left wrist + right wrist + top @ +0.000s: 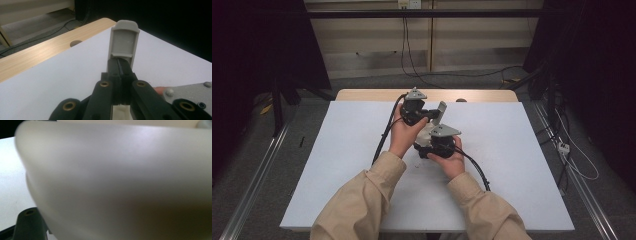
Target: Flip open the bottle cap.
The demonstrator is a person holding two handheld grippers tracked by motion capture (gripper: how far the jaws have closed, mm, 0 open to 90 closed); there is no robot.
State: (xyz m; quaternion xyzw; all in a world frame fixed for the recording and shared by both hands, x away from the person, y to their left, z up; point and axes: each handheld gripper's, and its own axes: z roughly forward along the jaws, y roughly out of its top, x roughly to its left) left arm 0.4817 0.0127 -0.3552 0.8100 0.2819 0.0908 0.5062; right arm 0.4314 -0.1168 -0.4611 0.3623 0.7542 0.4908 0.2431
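A grey plastic clip-like part (pixel 124 40) stands up from the tips of my left gripper (pixel 120 63), whose black jaws are shut on its lower edge. In the high view the same grey part (pixel 441 109) sticks up at the table's middle, beside the left gripper (pixel 432 115). My right gripper (pixel 424 149) sits just in front of it, held low over the white board. In the right gripper view a smooth pale curved surface (pixel 120 182) lies very close to the camera and hides the jaw tips. I cannot tell whether it is gripped.
A white board (pixel 512 150) covers the wooden table (pixel 482 95), which has a round hole (pixel 460 100) near its far edge. Both hands and beige sleeves (pixel 362 200) meet at the centre. Cables (pixel 384 135) trail off each gripper. Dark curtains and floor cables surround the table.
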